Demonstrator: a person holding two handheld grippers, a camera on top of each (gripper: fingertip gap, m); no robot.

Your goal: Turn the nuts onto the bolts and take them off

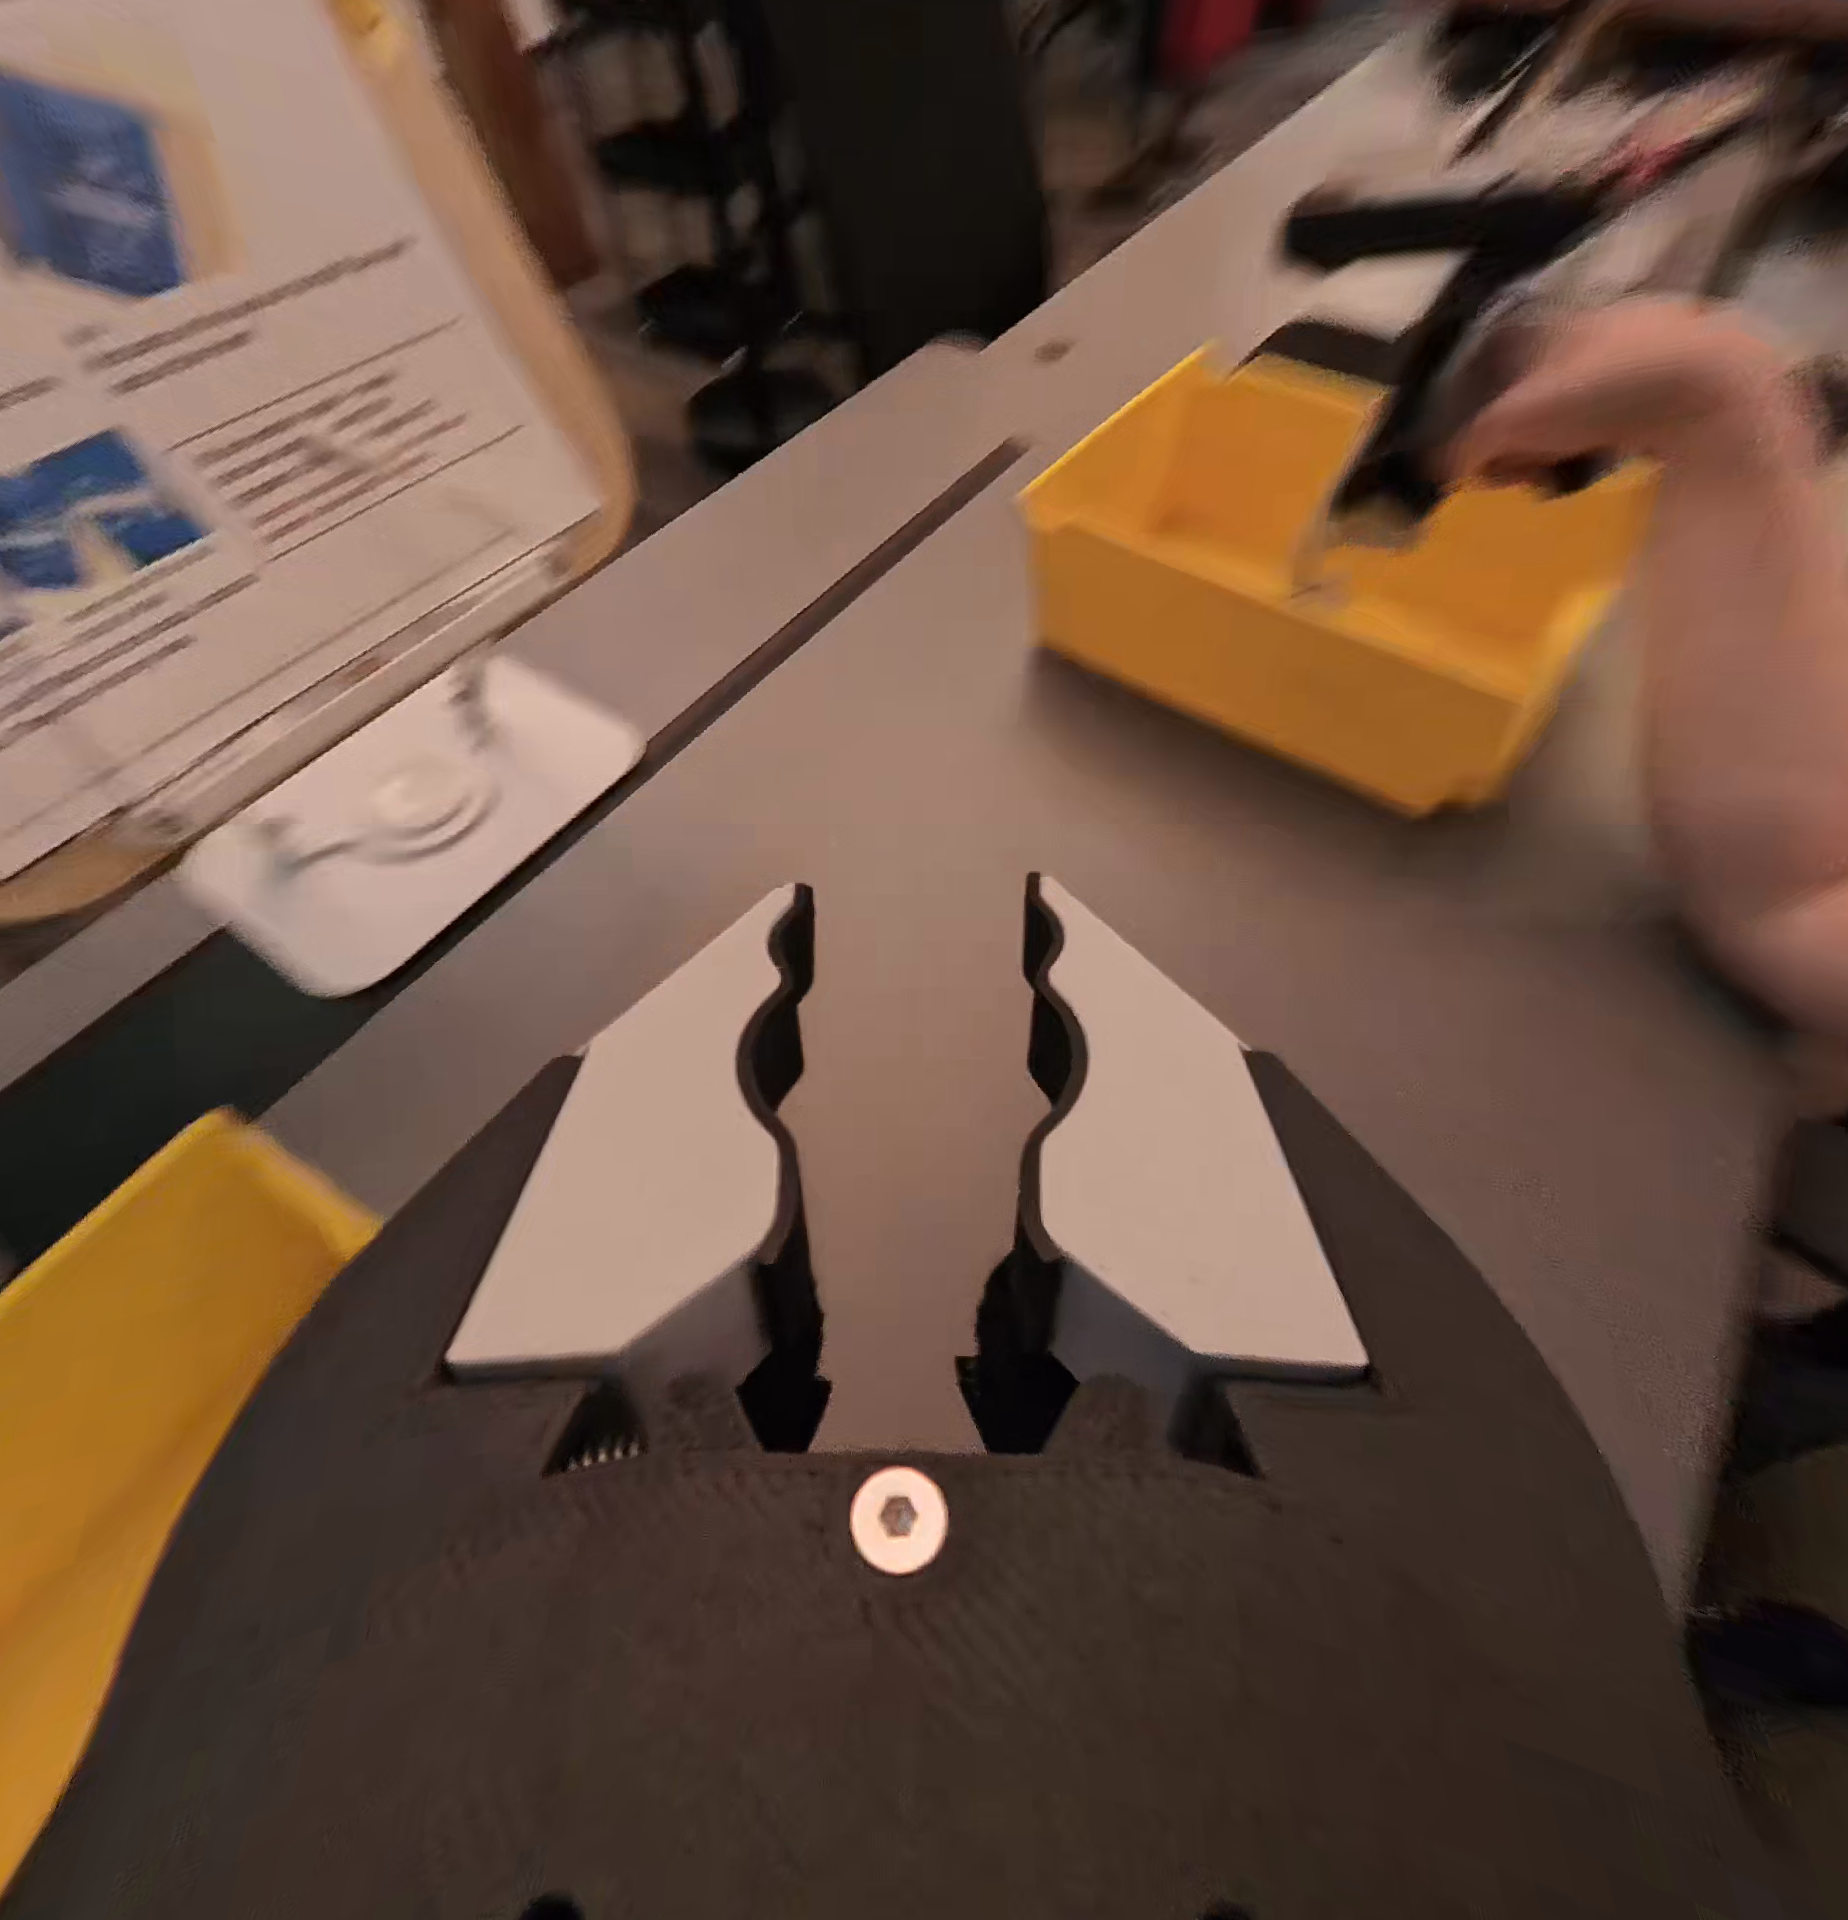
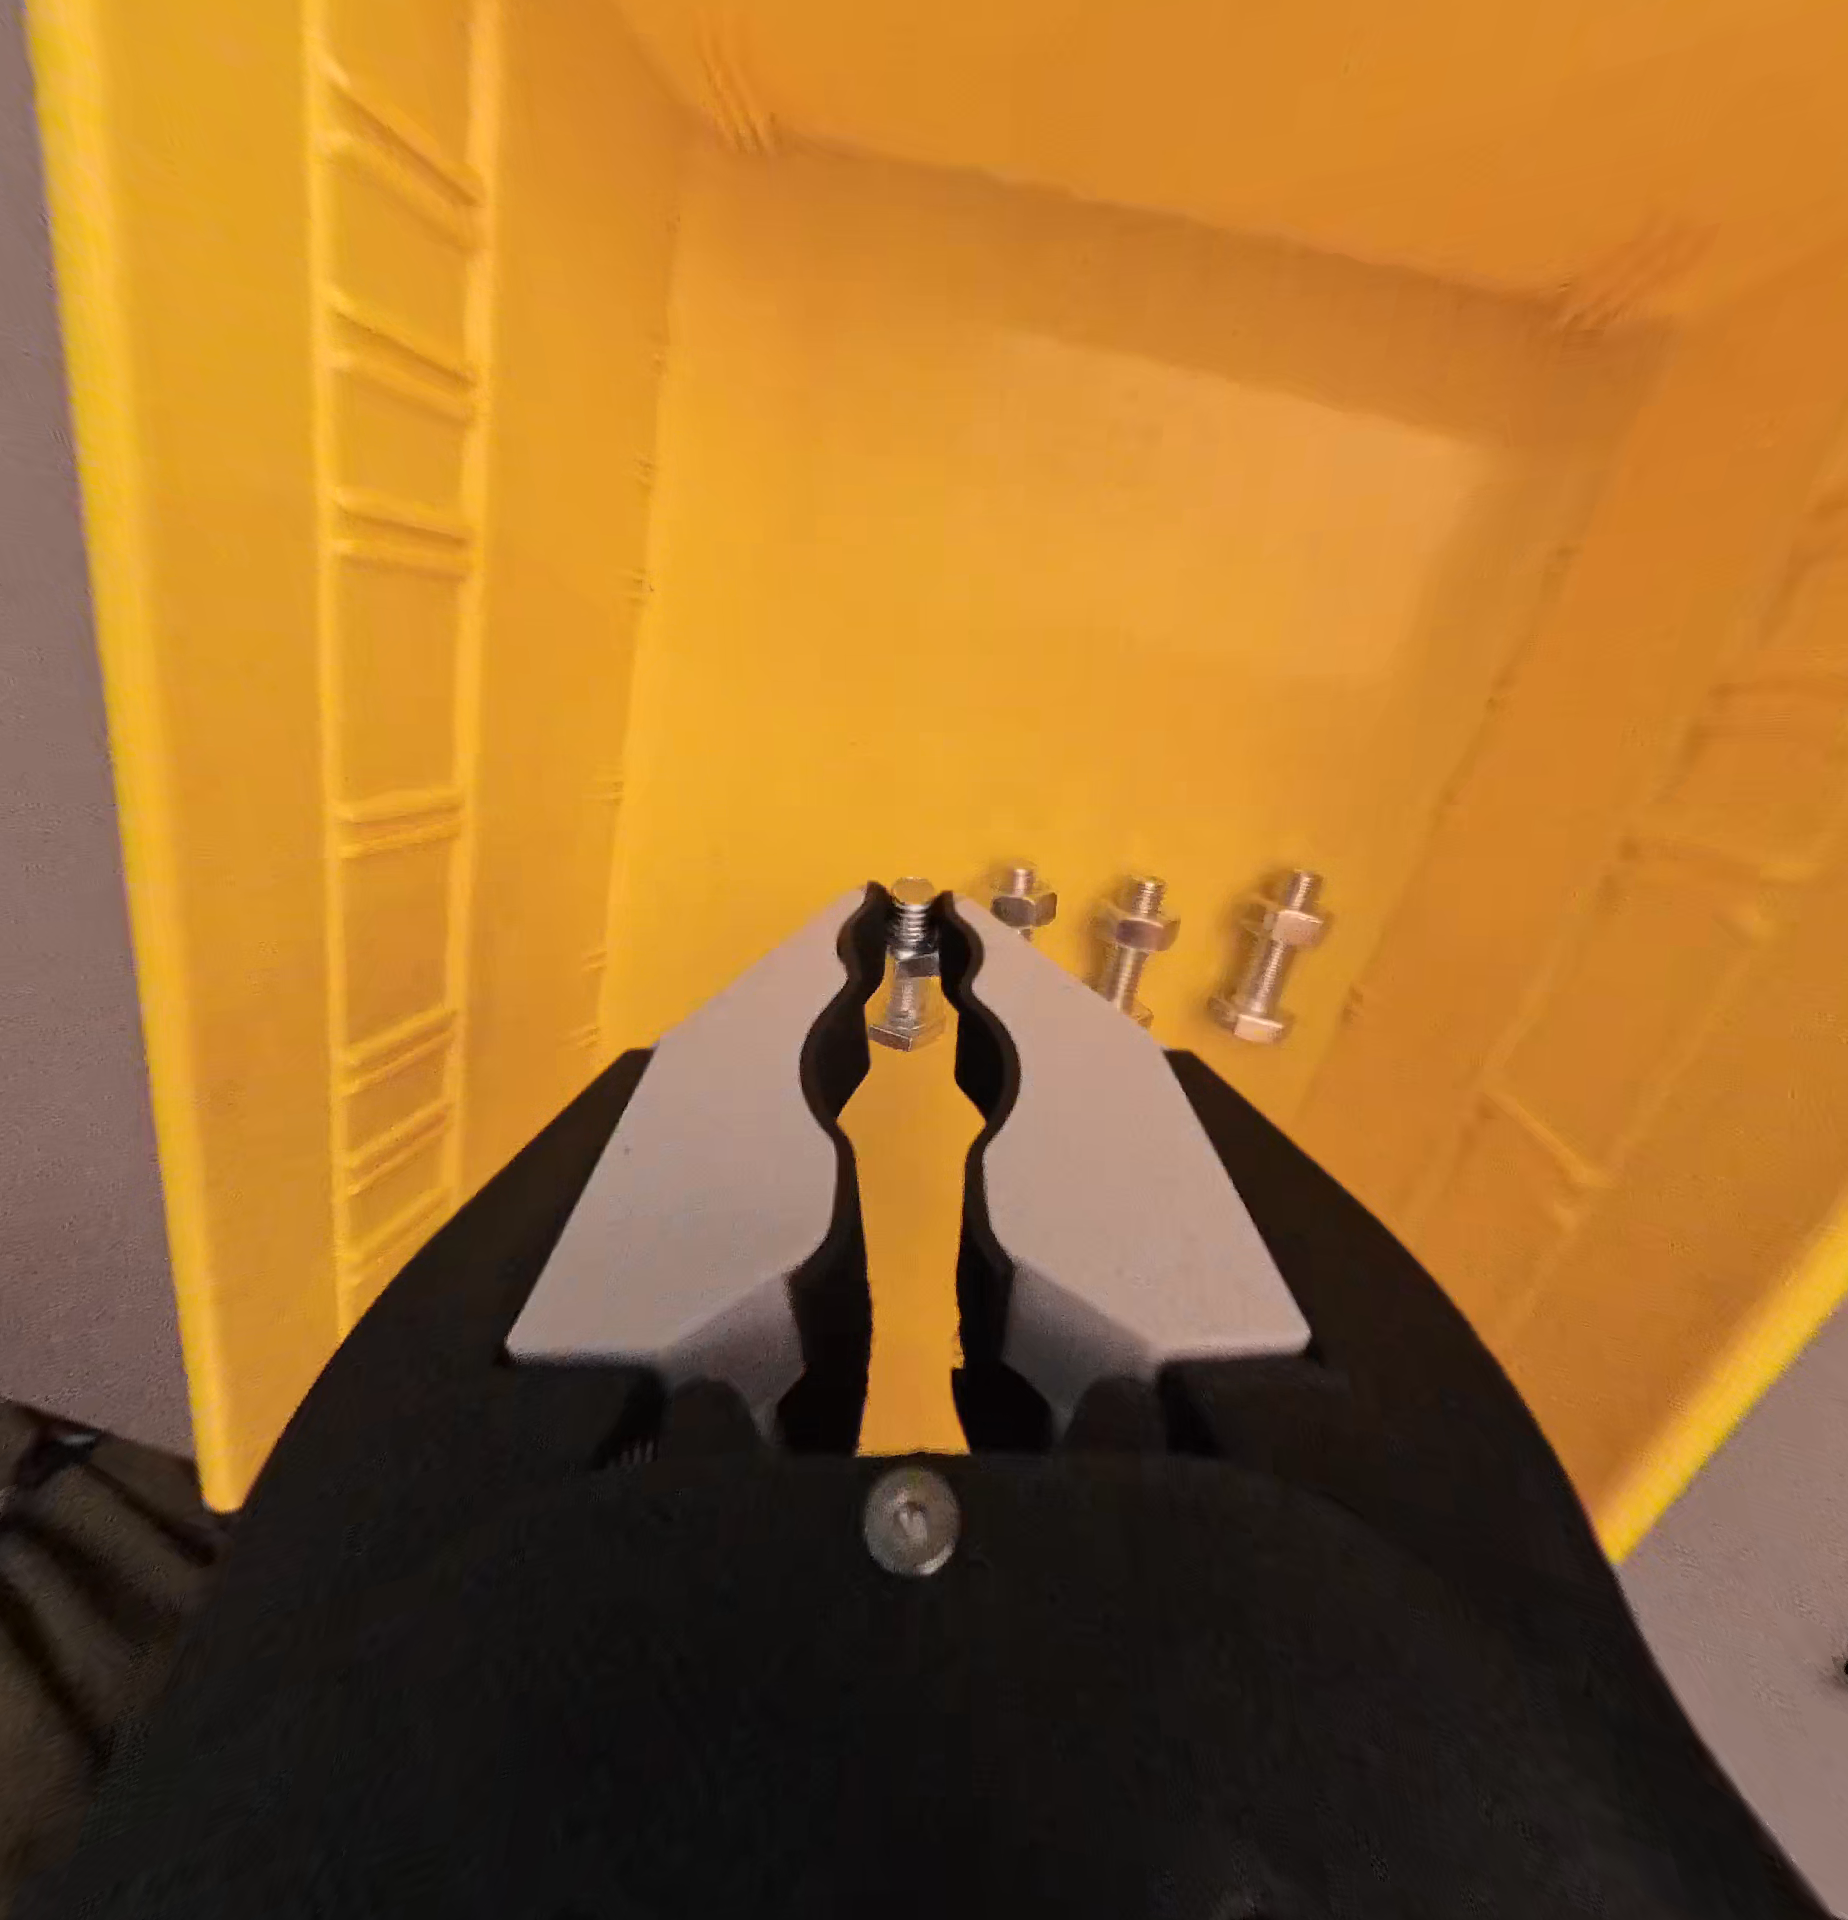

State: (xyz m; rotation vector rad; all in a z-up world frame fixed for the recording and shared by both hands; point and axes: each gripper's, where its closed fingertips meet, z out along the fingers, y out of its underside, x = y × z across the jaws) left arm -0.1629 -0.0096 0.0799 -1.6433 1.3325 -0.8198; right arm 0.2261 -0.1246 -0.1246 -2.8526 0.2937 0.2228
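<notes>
In the right wrist view my right gripper [image 2: 909, 909] reaches into a yellow bin [image 2: 400, 623] and is shut on a silver bolt [image 2: 907, 977] that has a nut on its thread. Three brass-coloured bolts with nuts [image 2: 1022, 906] [image 2: 1133, 951] [image 2: 1271, 961] lie on the bin floor just to its right. In the left wrist view my left gripper [image 1: 920, 904] is open and empty above the grey table [image 1: 1003, 779]. The same bin [image 1: 1263, 665] sits at the far right there, with the right gripper [image 1: 1398, 447] dipping into it, blurred.
A second yellow bin [image 1: 99, 1403] is at the near left beside my left gripper. A printed sign [image 1: 224, 416] on a metal base [image 1: 421, 821] stands at the left. A hand [image 1: 1678, 436] holds the right gripper. A seam [image 1: 847, 613] runs across the table. My right fingertips sit around 45 cm from my left ones.
</notes>
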